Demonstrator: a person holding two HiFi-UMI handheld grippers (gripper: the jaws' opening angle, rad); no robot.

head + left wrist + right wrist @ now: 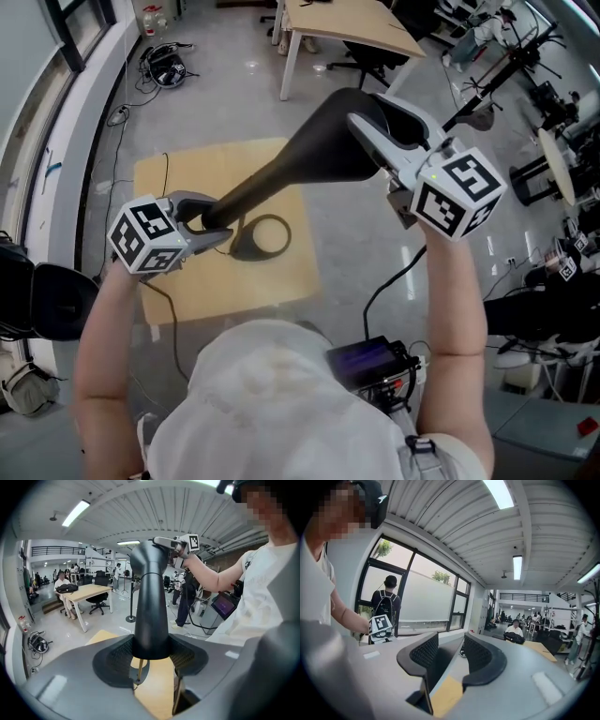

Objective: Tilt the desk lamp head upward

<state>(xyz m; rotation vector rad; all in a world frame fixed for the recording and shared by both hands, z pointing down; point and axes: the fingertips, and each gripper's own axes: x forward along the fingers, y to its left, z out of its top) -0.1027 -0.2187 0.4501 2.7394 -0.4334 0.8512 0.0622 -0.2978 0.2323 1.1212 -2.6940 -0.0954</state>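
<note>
black stem (150, 616) in left gripper (151, 654), lamp head (342, 141) in right gripper (449, 652)

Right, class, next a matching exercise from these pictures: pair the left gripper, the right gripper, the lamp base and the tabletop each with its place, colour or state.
Things:
1 left gripper
2 right gripper
3 lamp base
4 tabletop

Descriptions:
a light wood colour
b closed on the lamp head
c black ring resting on the tabletop
d closed on the lamp stem

Pairs: 1-d; 2-b; 3-c; 4-a
</note>
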